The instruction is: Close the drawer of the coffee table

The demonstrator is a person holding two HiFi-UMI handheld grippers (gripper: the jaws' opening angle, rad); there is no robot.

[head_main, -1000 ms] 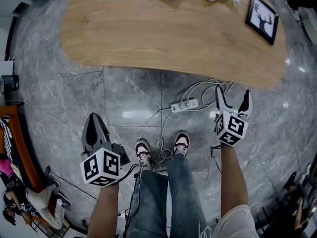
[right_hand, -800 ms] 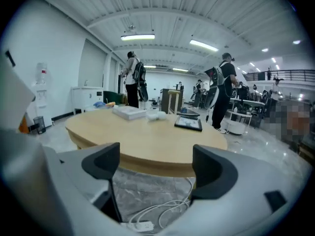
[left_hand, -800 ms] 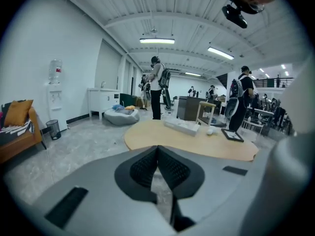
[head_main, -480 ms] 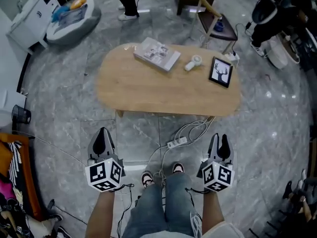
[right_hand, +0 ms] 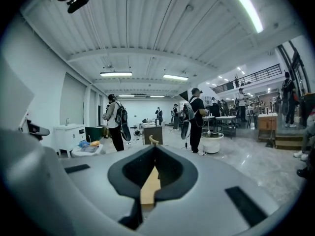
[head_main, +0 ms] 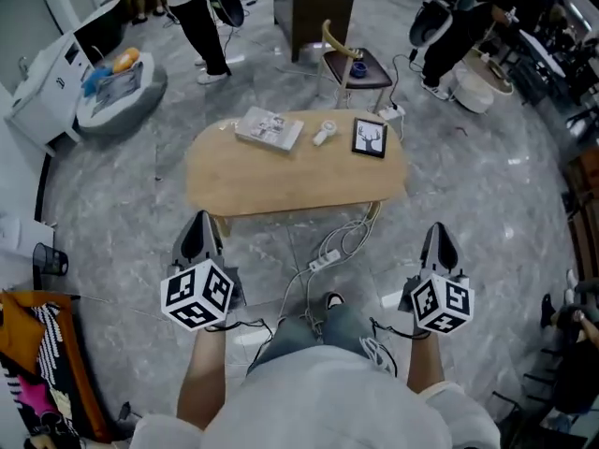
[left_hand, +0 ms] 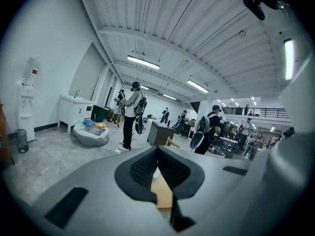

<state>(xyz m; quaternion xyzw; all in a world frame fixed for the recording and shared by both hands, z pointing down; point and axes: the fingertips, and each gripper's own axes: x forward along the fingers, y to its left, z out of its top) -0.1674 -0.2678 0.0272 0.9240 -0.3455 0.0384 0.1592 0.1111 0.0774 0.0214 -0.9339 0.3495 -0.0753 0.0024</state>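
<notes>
The oval wooden coffee table (head_main: 281, 181) stands on the grey stone floor, well ahead of and below both grippers. From above, no drawer front shows along its near edge. My left gripper (head_main: 197, 221) is shut and empty, held level short of the table's near left corner. My right gripper (head_main: 437, 230) has just been closing and is now shut with nothing between its jaws, off the table's right end. In the left gripper view, the left gripper (left_hand: 157, 151) frames a sliver of table (left_hand: 162, 193). The right gripper (right_hand: 155, 151) does the same with the table (right_hand: 148, 188).
A book (head_main: 270, 127), a small white item (head_main: 324, 134) and a framed deer picture (head_main: 369, 137) lie on the tabletop. A power strip (head_main: 324, 257) with cables lies on the floor near my feet. A chair (head_main: 356, 64) stands behind the table, a grey cushion (head_main: 117, 87) at far left, and people beyond.
Both grippers have risen a long way and the table now looks small and far. The right gripper's jaws went from wide apart to shut. The left stayed shut.
</notes>
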